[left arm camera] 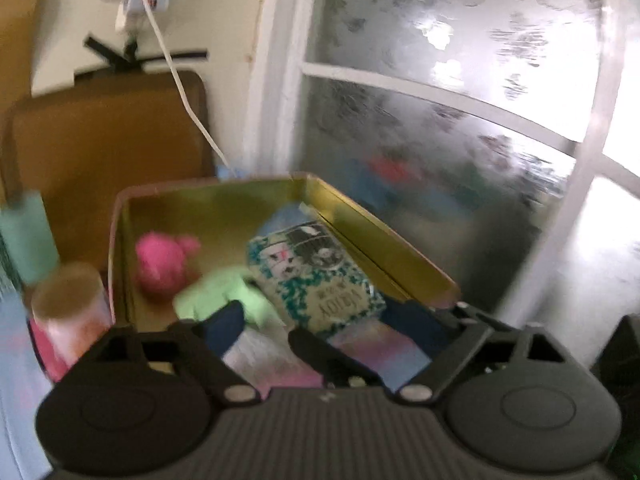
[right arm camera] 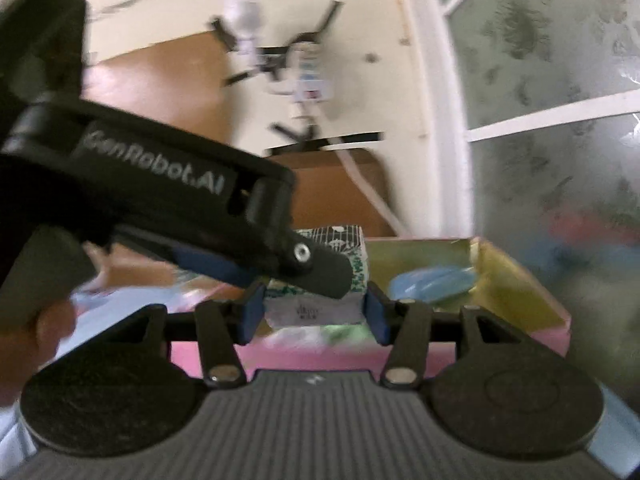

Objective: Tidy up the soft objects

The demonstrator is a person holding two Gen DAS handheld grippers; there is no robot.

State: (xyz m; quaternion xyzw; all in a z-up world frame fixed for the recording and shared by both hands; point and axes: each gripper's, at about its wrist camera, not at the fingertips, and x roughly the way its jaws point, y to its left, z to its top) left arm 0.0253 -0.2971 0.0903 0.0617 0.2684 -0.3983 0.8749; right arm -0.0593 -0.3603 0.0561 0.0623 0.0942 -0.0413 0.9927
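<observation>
A tin box [left arm camera: 208, 188] with a gold lining and pink outer wall [right arm camera: 500, 344] holds a pink soft toy [left arm camera: 164, 260], a light green soft thing [left arm camera: 224, 292] and a light blue soft thing [right arm camera: 432, 284]. A teal-patterned tissue pack [left arm camera: 316, 276] lies slanted in the box. In the right wrist view my right gripper [right arm camera: 314, 316] has its blue pads against both sides of the pack's near end [right arm camera: 312, 308]. My left gripper [left arm camera: 320, 324] stands wide open over the box, its pads clear of the pack. One of its black fingers [right arm camera: 324, 276] crosses in front of the pack.
Left of the box stand a pink-and-white tube [left arm camera: 68, 312] and a teal object [left arm camera: 28, 236]. A brown board [left arm camera: 108, 152] leans on the wall behind, with a white cable [left arm camera: 180, 80] hanging over it. A frosted glass pane [left arm camera: 440, 100] runs along the right. A hand [right arm camera: 32, 332] shows at the left edge.
</observation>
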